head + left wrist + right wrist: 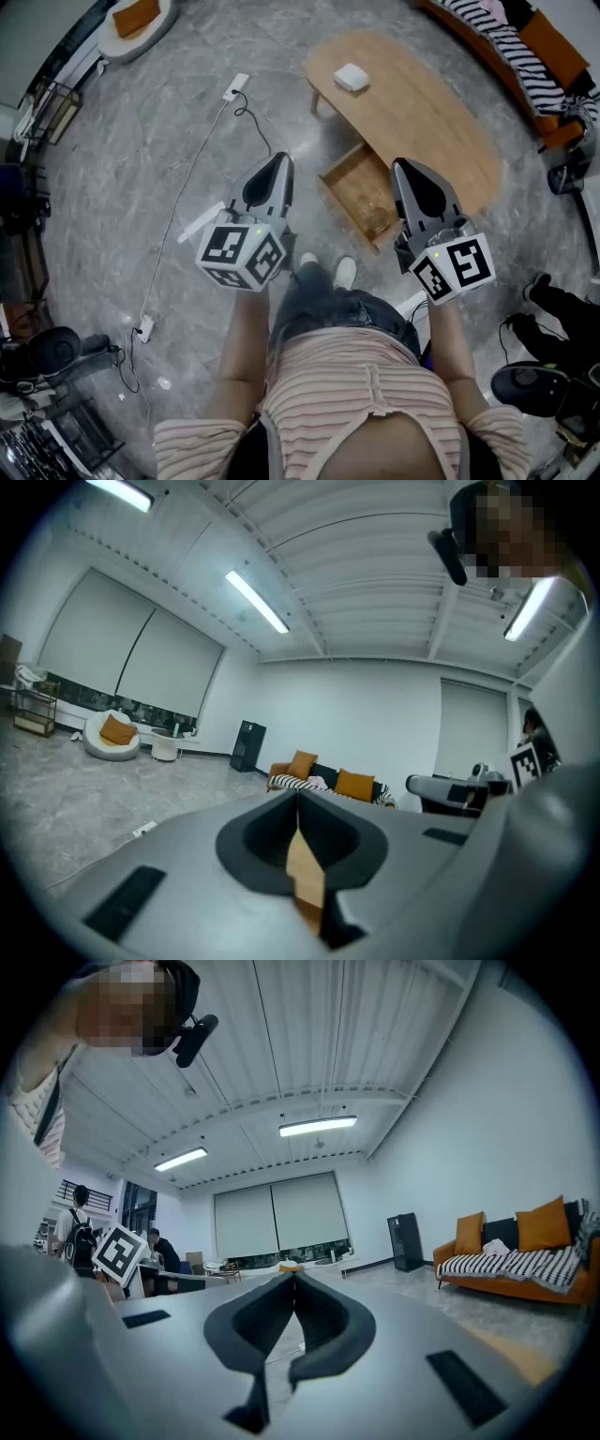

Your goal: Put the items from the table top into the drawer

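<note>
A small white box (352, 77) lies on the oval wooden table (422, 112) ahead of me. Under the table's near edge the wooden drawer (349, 183) stands pulled out, with a clear glass-like item (378, 222) in its near corner. My left gripper (283, 157) hangs over the floor left of the drawer, jaws together and empty. Just right of the drawer, my right gripper (401, 165) is held over the table's near edge, also closed with nothing in it. Both gripper views look level across the room: the left gripper (298, 797) and the right gripper (294, 1279) show tips meeting.
A white power strip (236, 89) and its cable trail across the grey floor on the left. A sofa with orange cushions and a striped blanket (525, 47) stands beyond the table. A white seat with an orange cushion (136, 19) sits far left. Another person's legs (562, 305) are at right.
</note>
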A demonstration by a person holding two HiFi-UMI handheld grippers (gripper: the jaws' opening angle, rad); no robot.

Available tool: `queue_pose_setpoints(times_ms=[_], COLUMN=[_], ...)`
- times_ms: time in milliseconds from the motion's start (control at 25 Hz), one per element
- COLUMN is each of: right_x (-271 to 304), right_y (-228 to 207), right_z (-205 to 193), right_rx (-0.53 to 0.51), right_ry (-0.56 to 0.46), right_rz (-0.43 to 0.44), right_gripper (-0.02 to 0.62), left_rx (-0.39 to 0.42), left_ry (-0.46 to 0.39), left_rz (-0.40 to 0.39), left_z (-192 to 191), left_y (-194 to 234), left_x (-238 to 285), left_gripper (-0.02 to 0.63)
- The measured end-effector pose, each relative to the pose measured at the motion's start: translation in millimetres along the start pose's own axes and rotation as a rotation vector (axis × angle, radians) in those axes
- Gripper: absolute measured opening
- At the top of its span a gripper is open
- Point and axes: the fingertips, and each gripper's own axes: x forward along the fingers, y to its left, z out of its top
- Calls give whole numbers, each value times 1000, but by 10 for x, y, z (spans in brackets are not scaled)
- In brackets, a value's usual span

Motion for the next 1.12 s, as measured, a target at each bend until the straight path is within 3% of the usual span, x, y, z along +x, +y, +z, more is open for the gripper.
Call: queue_pose_setpoints(times_ms=[400, 680, 1120], right_x=[33, 327, 1519], right_y=[-177, -311, -1013], right_z=[14, -73, -399], right_rx=[8, 12, 46], right_ry=[-9, 16, 113], right_rz=[-25, -46, -137], right_gripper=[9, 9, 9], left_rx=[17, -12, -24], left_ry=[5, 23, 164], left_rz=[15, 0, -77], left_z=[26, 1, -154], left_y=[45, 295, 1068], left_x=[109, 384, 1794], left_gripper=[14, 14, 15])
